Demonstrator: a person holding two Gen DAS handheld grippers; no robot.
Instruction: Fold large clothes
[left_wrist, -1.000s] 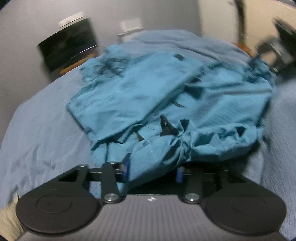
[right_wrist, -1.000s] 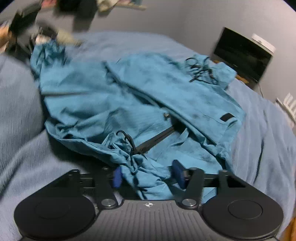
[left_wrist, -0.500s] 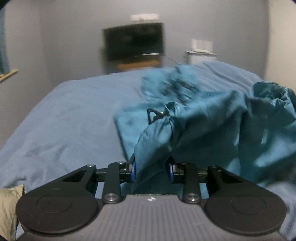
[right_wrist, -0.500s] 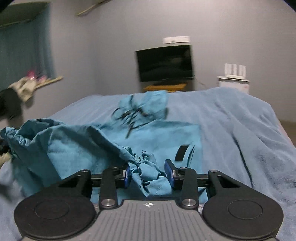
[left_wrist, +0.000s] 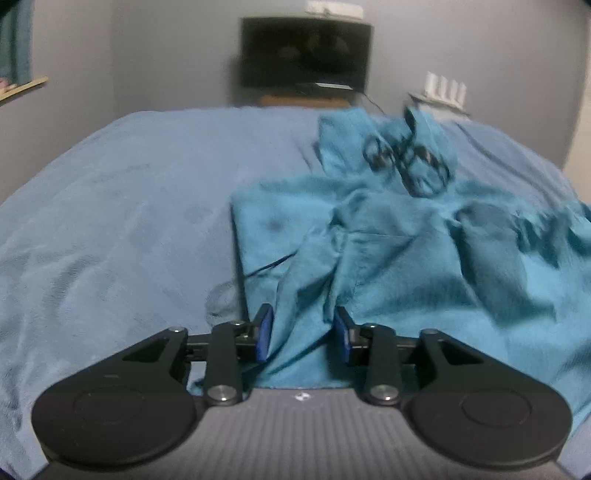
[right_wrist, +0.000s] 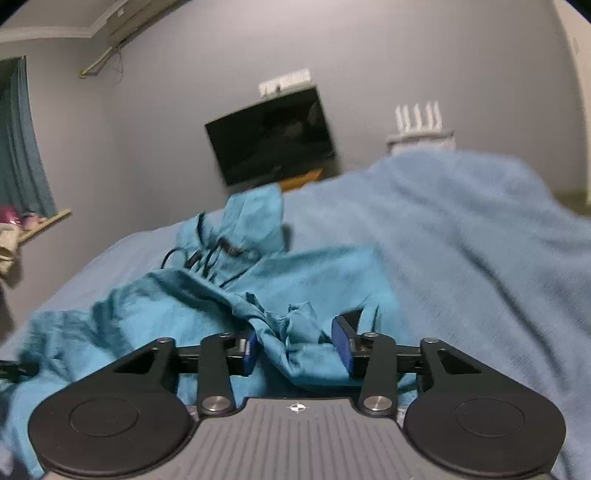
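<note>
Now, from the left wrist view, the left gripper (left_wrist: 301, 334) has a fold of the teal garment (left_wrist: 424, 258) between its blue pads (left_wrist: 264, 332). Its jaws are opening at this moment; the cloth passes through the gap and seems to touch both pads, so I judge it is not let go yet. The garment lies crumpled on the bed (left_wrist: 110, 221), to the right of the middle, with its black drawstrings (left_wrist: 406, 158) at the far end, towards the TV (left_wrist: 304, 55) on the wall.

From the right wrist view, the right gripper (right_wrist: 297, 349) also has a bunched piece of the garment (right_wrist: 184, 306) between its pads (right_wrist: 341, 347), and its jaws are opening too. The bunch fills the gap, but the left pad is partly hidden by the cloth, so how firmly it presses I cannot tell. The rest of the garment spreads to the left over the bed (right_wrist: 480, 240), and the drawstrings (right_wrist: 210, 258) lie on its far part.

This cloth looks thin, soft and light. It will sag and wrinkle and will not keep a shape, so I think it is best to take it at a hem or corner, both grippers well apart, and pull it flat before a fold.
</note>
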